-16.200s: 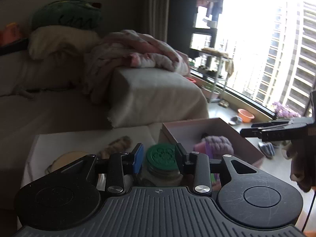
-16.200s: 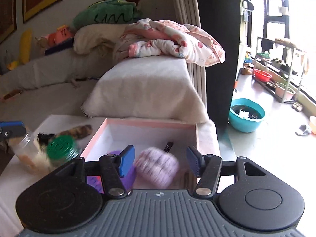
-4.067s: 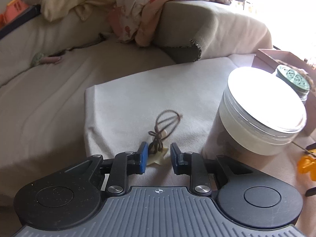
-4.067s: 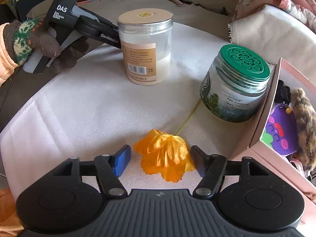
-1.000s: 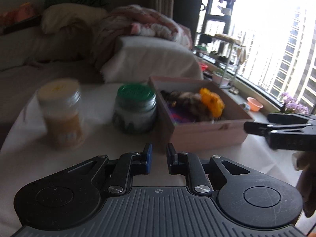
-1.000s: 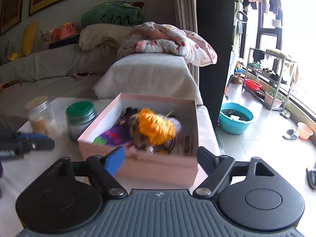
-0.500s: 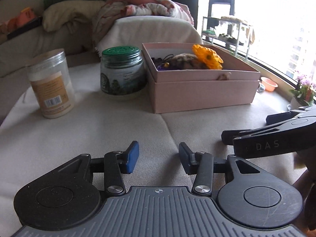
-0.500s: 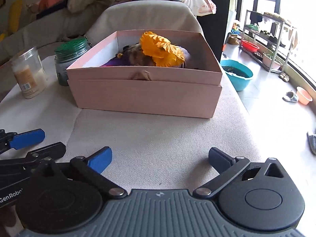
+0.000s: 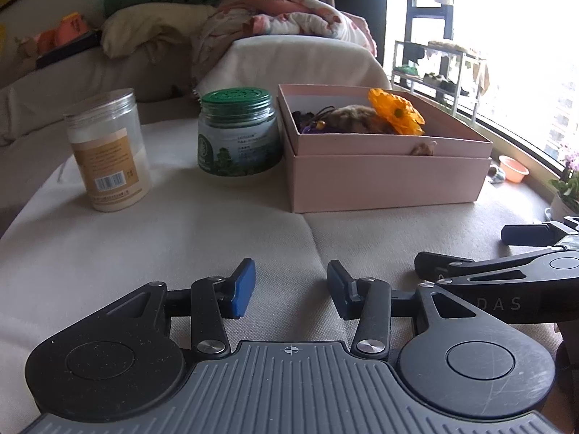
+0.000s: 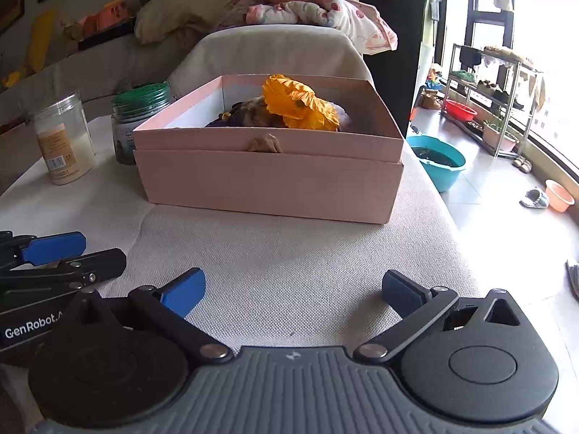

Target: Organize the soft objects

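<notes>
A pink box [image 9: 380, 181] [image 10: 267, 184] stands on the cloth-covered table. An orange fabric flower [image 9: 396, 114] [image 10: 300, 103], a brown furry toy [image 9: 353, 117] and purple soft items lie inside it. My left gripper [image 9: 291, 285] is open and empty, low over the table in front of the box; it also shows in the right wrist view [image 10: 68, 253]. My right gripper [image 10: 293, 289] is wide open and empty, low over the table near the box's front; it also shows in the left wrist view [image 9: 470, 249].
A green-lidded jar [image 9: 237, 132] [image 10: 139, 119] stands beside the box's left side. A clear jar with white powder [image 9: 108, 152] [image 10: 65, 137] stands further left. A sofa with blankets [image 9: 282, 21] lies behind. The table's right edge drops to the floor with a teal basin [image 10: 438, 161].
Both grippers have opened wider and drawn slightly closer to the table. The box and jars have not moved.
</notes>
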`<state>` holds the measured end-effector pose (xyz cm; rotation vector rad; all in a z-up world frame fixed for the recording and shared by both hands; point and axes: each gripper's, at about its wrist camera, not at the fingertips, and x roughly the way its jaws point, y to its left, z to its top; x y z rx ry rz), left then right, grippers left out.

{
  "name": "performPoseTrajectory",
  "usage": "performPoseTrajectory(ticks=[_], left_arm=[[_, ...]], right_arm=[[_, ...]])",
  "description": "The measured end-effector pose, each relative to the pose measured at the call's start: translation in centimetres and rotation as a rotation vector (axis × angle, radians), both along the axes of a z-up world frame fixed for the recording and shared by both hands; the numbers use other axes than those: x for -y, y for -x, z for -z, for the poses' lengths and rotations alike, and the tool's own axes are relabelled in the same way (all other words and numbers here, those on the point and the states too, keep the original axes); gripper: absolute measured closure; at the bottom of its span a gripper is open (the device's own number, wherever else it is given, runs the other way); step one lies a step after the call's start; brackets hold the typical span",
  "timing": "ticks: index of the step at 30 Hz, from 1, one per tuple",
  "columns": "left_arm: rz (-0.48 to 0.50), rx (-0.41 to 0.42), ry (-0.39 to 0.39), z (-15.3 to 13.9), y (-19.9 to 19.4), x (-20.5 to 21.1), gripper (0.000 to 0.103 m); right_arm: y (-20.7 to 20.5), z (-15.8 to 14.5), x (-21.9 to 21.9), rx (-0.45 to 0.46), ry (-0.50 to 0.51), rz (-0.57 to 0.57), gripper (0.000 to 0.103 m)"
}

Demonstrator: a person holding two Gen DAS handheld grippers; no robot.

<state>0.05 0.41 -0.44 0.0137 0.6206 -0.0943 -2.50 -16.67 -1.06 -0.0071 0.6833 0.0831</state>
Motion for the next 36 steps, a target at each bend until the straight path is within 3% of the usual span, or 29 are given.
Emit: performPoseTrajectory(ticks=[36], left_arm=[[0.007, -0.003, 0.006, 0.01, 0.14, -0.07, 0.055]], right_arm=[[0.3, 0.23, 0.28, 0.018, -0.008, -0.02, 0.0]])
